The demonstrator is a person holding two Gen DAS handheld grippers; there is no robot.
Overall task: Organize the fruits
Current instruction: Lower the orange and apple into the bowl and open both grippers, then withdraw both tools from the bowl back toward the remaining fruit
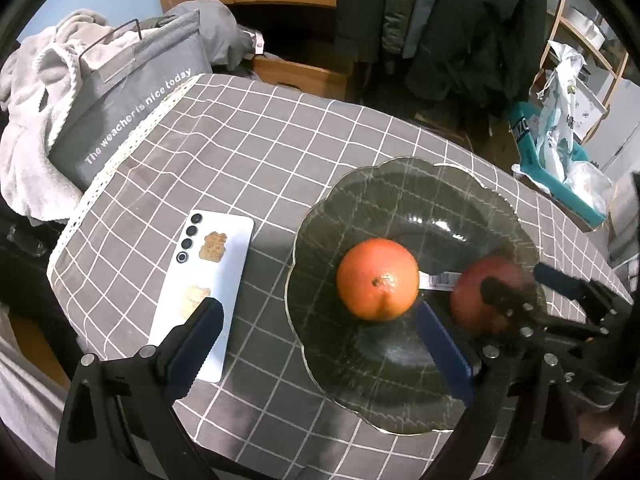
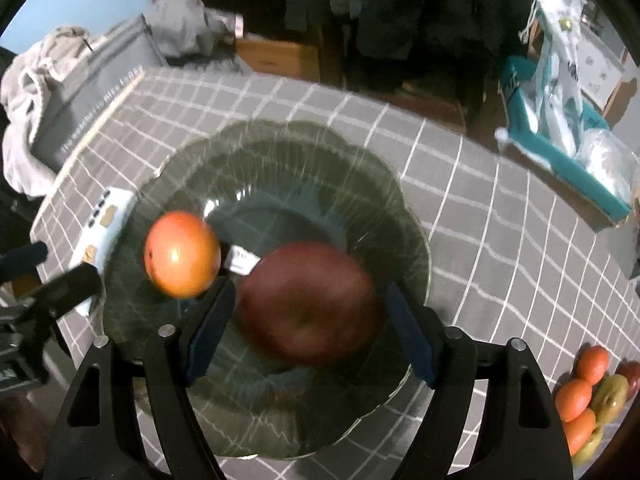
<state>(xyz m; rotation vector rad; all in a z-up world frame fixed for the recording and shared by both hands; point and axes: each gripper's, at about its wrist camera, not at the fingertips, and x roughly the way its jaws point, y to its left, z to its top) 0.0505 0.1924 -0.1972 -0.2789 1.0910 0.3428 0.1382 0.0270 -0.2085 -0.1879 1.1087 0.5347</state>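
A dark glass bowl [image 1: 400, 184] with a wavy rim stands on the checked tablecloth. In it lie an orange [image 1: 378, 280] and a dark red apple [image 2: 308, 304], with a white label [image 2: 240, 260] between them. My right gripper [image 2: 309, 294] hangs over the bowl with the apple between its blue pads; a thin gap shows on each side, so it is open. My left gripper [image 1: 320, 344] is open wide and holds nothing. One of its fingers is above the phone, the other above the bowl near the orange.
A white phone [image 1: 208, 280] lies face down left of the bowl. A pile of small oranges [image 2: 576, 396] and green apples [image 2: 610, 396] sits at the table's near right. A grey fabric bin [image 1: 132, 92] with towels stands off the left edge, a teal box [image 1: 560, 172] off the right.
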